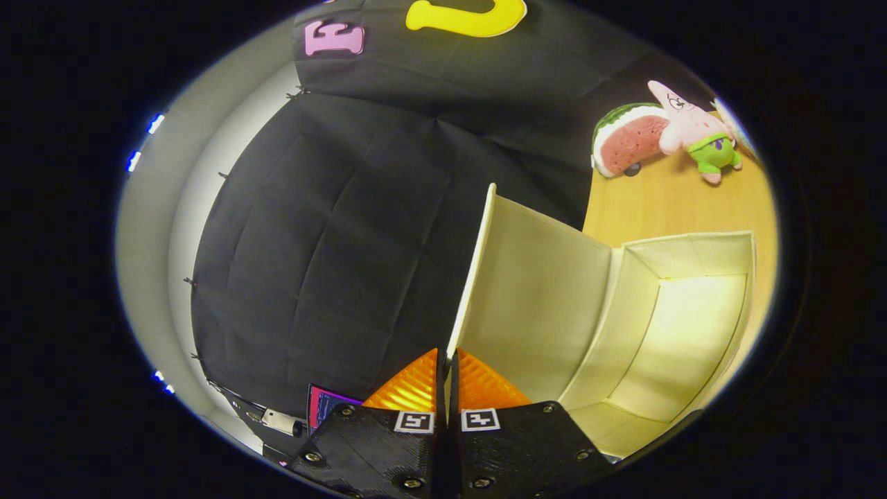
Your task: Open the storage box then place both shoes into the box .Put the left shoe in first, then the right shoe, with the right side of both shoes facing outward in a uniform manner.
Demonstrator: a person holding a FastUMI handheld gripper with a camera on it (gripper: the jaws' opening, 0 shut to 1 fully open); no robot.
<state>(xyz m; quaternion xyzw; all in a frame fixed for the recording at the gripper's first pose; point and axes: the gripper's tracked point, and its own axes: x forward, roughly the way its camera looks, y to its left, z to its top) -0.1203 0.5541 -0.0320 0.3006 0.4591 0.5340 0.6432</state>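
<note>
The cream storage box [693, 326] stands open on the wooden table [665, 201], and its hollow inside lies ahead of the fingers on one side. Its lid [540, 298] is swung up and stands on edge, running straight away from me. My gripper [447, 360] is shut on the lid's free edge, with one finger on each face of the thin panel. The whole view is tilted, so the table appears beside the box.
A watermelon-slice plush [627, 145] and a pink starfish plush [693, 128] lie on the table beyond the box. On the other side of the lid hangs the booth's black cloth wall [332, 242]. A small lit screen [326, 405] and a white device [280, 421] sit beside the fingers.
</note>
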